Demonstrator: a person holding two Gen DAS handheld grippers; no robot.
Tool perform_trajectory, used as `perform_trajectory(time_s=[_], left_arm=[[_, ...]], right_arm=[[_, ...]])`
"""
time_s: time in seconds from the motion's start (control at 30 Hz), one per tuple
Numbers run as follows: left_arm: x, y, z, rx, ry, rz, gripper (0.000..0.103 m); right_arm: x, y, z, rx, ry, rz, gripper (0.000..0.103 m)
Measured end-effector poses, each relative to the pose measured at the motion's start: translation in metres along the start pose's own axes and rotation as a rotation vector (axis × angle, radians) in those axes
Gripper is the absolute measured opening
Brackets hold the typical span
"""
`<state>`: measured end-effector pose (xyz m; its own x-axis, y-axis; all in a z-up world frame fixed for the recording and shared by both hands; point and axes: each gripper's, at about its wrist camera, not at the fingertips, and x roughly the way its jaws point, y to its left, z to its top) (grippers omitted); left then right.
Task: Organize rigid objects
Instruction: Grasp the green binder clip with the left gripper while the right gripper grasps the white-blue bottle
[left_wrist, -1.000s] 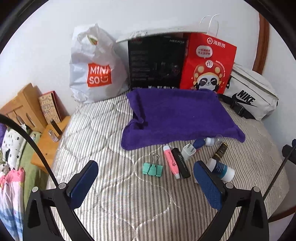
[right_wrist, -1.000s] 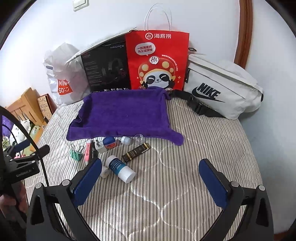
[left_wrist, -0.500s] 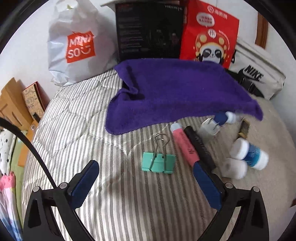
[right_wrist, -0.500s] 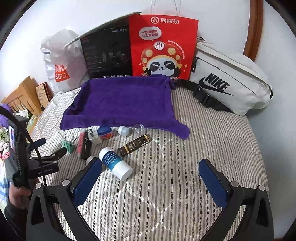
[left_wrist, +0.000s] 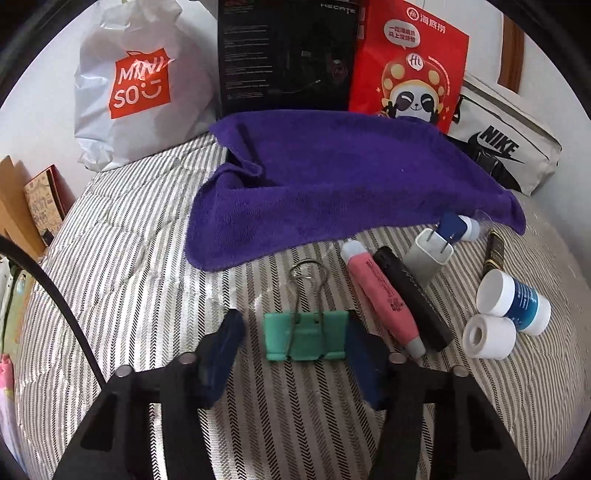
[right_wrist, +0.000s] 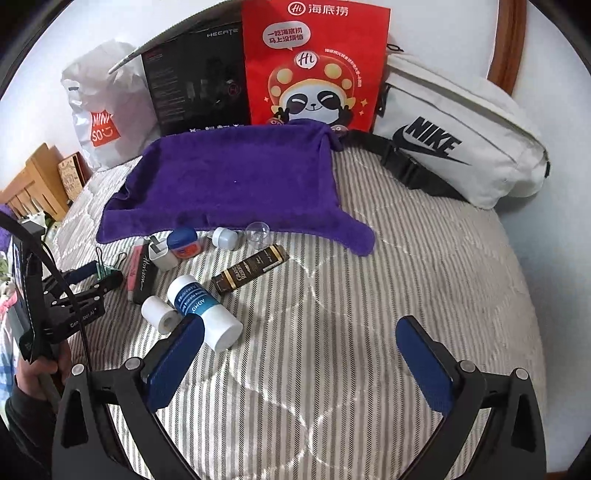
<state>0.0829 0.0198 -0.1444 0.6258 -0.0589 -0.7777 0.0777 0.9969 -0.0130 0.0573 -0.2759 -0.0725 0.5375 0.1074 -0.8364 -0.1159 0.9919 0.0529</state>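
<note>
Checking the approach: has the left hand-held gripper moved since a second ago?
Yes. The left hand-held gripper has advanced toward the purple towel, closing around the green binder clip.

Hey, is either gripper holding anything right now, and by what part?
Nothing yet. The left gripper brackets the green binder clip body, unclamped; the right gripper is open.

Black gripper (right_wrist: 299, 354), blue pads (right_wrist: 424, 360)

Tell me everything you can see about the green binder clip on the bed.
The green binder clip is mint green with two silver wire handles, one folded across its body, the other pointing toward the purple towel. It lies flat on the striped quilt, left of the pink highlighter. The left gripper straddles it, jaws open, right pad seemingly at its edge.
</note>
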Motion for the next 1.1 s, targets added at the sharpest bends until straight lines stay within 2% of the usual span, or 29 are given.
perform_trajectory(time_s=[0.07,0.27,0.33,0.47,0.5,0.53,0.63,0.8,0.87,0.93,1.03,1.1], left_arm=[[-0.001,0.000,0.000,0.005,-0.004,-0.012,0.039],[0.000,-0.002,0.001,0.018,0.001,0.000,0.040],[-0.001,-0.002,0.000,0.018,0.001,0.000,0.040],[0.000,-0.003,0.000,0.020,0.001,0.002,0.040],[0.000,-0.004,0.000,0.019,0.001,0.001,0.040],[0.000,-0.003,0.000,0.020,0.001,0.002,0.040],[0.000,-0.003,0.000,0.019,0.001,0.002,0.040],[0.000,-0.003,0.000,0.020,0.001,0.002,0.040],[0.000,-0.003,0.000,0.019,0.001,0.001,0.040],[0.000,-0.003,0.001,0.020,0.001,0.002,0.040],[0.000,-0.003,0.001,0.020,0.001,0.002,0.040],[0.000,-0.003,0.001,0.019,0.001,0.002,0.040]], right_arm=[[0.005,0.001,0.001,0.003,0.001,0.020,0.100],[0.026,0.020,-0.005,-0.057,0.022,0.108,0.093],[0.036,0.031,-0.008,-0.104,0.039,0.133,0.087],[0.054,0.050,-0.015,-0.213,0.042,0.174,0.085],[0.060,0.055,-0.016,-0.246,0.041,0.173,0.082],[0.067,0.061,-0.018,-0.292,0.051,0.171,0.076],[0.079,0.072,-0.021,-0.357,0.049,0.207,0.067],[0.090,0.075,-0.022,-0.363,0.025,0.218,0.064],[0.090,0.076,-0.020,-0.360,0.014,0.212,0.055],[0.089,0.076,-0.019,-0.358,0.021,0.223,0.040],[0.083,0.067,-0.021,-0.295,0.068,0.295,0.037],[0.081,0.066,-0.024,-0.285,0.077,0.310,0.037]])
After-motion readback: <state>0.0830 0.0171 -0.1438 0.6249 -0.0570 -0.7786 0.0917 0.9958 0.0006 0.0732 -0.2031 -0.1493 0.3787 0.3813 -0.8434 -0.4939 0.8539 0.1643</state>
